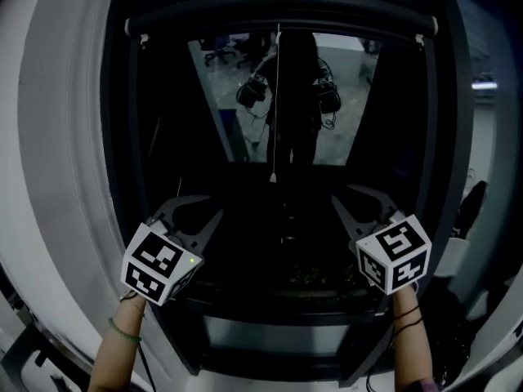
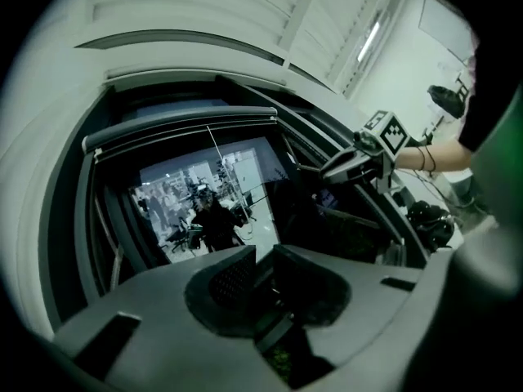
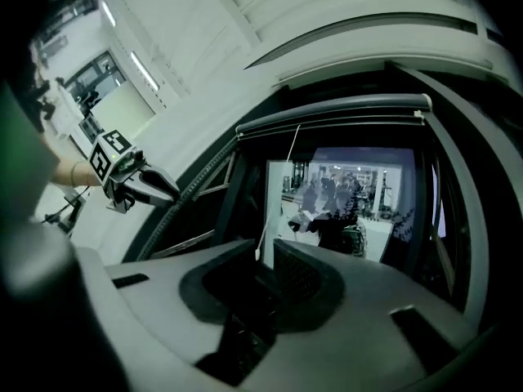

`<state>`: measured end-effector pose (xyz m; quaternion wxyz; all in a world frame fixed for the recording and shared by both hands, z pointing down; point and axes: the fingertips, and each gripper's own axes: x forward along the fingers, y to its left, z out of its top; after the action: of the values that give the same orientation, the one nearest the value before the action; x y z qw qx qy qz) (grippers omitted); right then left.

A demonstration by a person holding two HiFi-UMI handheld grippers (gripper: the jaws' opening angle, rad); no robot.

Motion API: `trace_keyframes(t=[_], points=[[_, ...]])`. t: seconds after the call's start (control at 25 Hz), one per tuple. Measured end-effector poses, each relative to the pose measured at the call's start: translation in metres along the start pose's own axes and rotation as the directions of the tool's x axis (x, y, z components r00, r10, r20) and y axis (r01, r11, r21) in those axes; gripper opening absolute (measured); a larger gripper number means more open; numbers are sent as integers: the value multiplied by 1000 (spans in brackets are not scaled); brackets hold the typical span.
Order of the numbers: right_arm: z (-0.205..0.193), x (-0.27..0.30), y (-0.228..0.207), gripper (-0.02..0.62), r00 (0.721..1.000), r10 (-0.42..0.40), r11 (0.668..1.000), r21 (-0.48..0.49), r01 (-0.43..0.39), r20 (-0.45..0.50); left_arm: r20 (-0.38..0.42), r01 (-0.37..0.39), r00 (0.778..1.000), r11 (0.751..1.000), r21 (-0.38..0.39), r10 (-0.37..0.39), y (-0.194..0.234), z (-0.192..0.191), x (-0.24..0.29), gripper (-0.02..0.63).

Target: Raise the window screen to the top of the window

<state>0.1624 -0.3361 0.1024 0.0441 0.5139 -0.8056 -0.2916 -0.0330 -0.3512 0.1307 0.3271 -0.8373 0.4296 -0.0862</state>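
The window screen's roll bar [image 1: 278, 24] lies across the very top of the dark window frame, also seen as the screen bar [image 2: 184, 125] and the screen bar [image 3: 335, 113]. A thin white pull cord [image 1: 276, 104] hangs from its middle to about mid-pane. My left gripper [image 1: 214, 209] and right gripper [image 1: 337, 204] are held low in front of the glass, apart from the cord and the bar. Both point at the pane. In each gripper view the jaws stand together with nothing between them: left gripper [image 2: 260, 272], right gripper [image 3: 265, 260].
The glass [image 1: 245, 121] mirrors a person and a lit room. A dark sill [image 1: 278, 305] runs below the grippers, and a pale curved wall [image 1: 57, 137] surrounds the frame. A black object [image 1: 470, 207] stands at the right edge.
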Motion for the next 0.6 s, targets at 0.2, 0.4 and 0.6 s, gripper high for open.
trace_keyframes(t=[0.2, 0.4, 0.6], points=[[-56, -43, 68, 69, 999, 48, 994, 97, -48, 0, -41, 42, 998, 991, -124, -47, -88, -47, -36, 66], [-96, -79, 135, 69, 996, 86, 969, 235, -80, -15, -69, 52, 995, 964, -261, -72, -155, -87, -75, 66], [-115, -110, 193, 69, 993, 97, 951, 301, -72, -72, -102, 51, 991, 939, -340, -91, -195, -120, -112, 66]])
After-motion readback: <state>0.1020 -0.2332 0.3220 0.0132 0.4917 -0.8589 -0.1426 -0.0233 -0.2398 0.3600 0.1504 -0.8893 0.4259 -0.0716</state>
